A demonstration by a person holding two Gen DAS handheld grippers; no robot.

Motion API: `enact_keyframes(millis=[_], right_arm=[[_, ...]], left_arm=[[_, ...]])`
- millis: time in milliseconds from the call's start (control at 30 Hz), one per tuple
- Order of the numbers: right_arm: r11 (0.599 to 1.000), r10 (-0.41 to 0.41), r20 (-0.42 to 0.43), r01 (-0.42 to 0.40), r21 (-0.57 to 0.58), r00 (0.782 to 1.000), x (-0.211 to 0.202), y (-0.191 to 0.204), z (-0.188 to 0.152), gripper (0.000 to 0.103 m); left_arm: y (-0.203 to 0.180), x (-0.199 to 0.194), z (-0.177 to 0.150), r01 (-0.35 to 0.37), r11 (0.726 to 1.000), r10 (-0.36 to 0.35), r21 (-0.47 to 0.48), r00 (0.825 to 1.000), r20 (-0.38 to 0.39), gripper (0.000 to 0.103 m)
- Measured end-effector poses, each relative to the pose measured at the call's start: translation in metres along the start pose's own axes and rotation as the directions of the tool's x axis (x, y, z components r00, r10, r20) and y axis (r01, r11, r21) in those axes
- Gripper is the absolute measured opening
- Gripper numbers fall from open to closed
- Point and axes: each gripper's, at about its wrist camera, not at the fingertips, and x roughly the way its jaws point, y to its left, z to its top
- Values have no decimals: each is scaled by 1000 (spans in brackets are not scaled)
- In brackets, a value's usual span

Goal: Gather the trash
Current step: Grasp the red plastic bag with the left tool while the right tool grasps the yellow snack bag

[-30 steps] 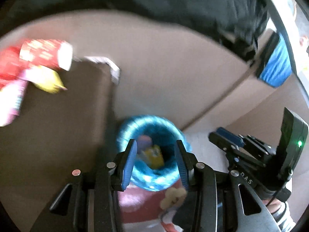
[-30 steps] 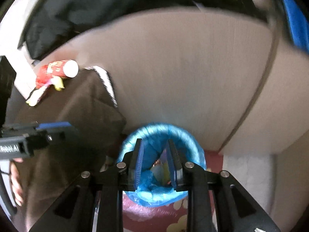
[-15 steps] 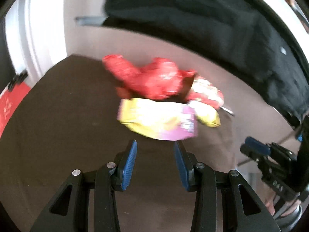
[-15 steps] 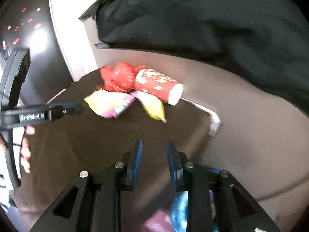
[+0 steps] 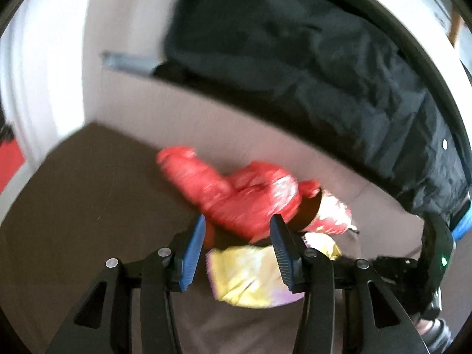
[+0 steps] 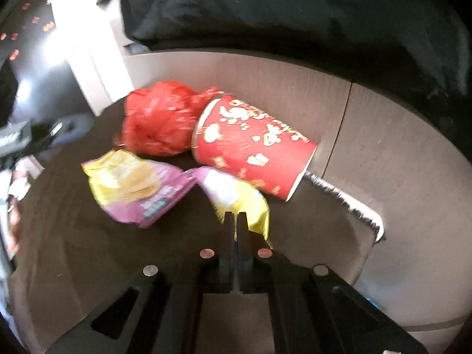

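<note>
Right gripper (image 6: 235,221) jaws pressed together, nothing clearly pinched; tip sits at the near edge of the yellow wrapper (image 6: 236,197). Left gripper (image 5: 236,236) jaws wide, straddling the yellow-purple snack bag (image 5: 250,274), not closed on it. All trash is on the dark counter (image 6: 73,250). Beyond the bags, the red paper cup (image 6: 250,144) lies on its side, mouth facing right; contents not visible. Crumpled red plastic bag (image 6: 159,121) touches its base, nearest the wall. White brush-like strip (image 6: 348,200) lies right of the cup. Black fabric (image 6: 295,8) hangs over the panel behind.
</note>
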Motion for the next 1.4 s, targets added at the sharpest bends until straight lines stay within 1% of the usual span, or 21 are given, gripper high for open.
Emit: enact_keyframes(millis=[100,133,233,267,300,367,433,533,600,633,700,800,900,967,1033,1067,1100,1133,1167,1267,1400], right_arm=[[1000,14,10,-14,-18,1000,-17,2,-12,0],[1000,18,13,-18,-21,1000,-21,1,-15,0],[999,36,27,-35,-28,999,-35,-3,-21,3],[999,40,27,-39,-33,999,-36,-5,-20,3],[999,27,39,-25,-47,999,-39,-6,-20,6],[995,-34,71,40,-91,997,-45,-6,-19,28],[990,-50,106,63,-125,993,-48,-2,-13,31],[985,-22,110,40,-167,994,-45,4,2,31],[985,-32,116,51,-167,993,-43,5,8,31],[984,-36,116,56,-170,993,-40,6,14,31],[981,-40,121,62,-186,992,-35,12,22,32],[966,26,92,-1,-259,995,-32,31,27,32],[946,116,38,-99,-309,993,-20,53,32,32],[950,137,18,-126,-287,990,-9,59,38,32],[962,105,4,-101,-252,994,-1,60,42,32],[974,87,9,-83,-212,996,-1,56,40,32],[980,94,14,-91,-179,995,-2,53,38,32],[985,130,18,-127,-121,991,-7,46,31,32],[986,156,17,-154,-63,988,-9,38,24,32],[980,189,4,-189,57,982,-2,25,10,34],[975,182,-48,-173,141,982,31,27,11,34]], left_arm=[[-18,15,10,13,996,-13,83,1000,-8,48],[-26,23,12,1,991,2,131,1000,-21,48],[-40,46,12,-34,975,51,218,996,-70,48],[-43,57,12,-59,967,82,248,993,-84,48],[-45,66,12,-92,957,120,274,989,-86,48],[-46,80,15,-131,945,162,300,983,-82,51],[-44,87,18,-134,946,166,295,983,-84,53],[-41,95,24,-108,948,149,300,982,-119,53],[-34,91,27,-90,959,129,270,983,-130,48],[-30,88,27,-94,963,129,251,984,-126,43],[-23,76,26,-142,963,166,229,982,-92,40],[-6,44,20,-148,968,163,201,985,-57,37],[13,9,12,-155,977,161,149,987,-29,37],[26,-19,3,-166,979,167,122,986,3,37],[34,-37,-6,-169,981,168,100,986,17,37],[41,-48,-12,-162,983,160,86,987,23,37],[44,-54,-13,-162,983,160,82,987,28,37],[44,-60,-17,-171,982,168,84,985,36,37],[46,-65,-21,-189,978,185,92,981,48,37],[42,-73,-24,-229,967,222,110,972,71,37],[50,-76,-34,-227,970,222,90,973,63,37]])
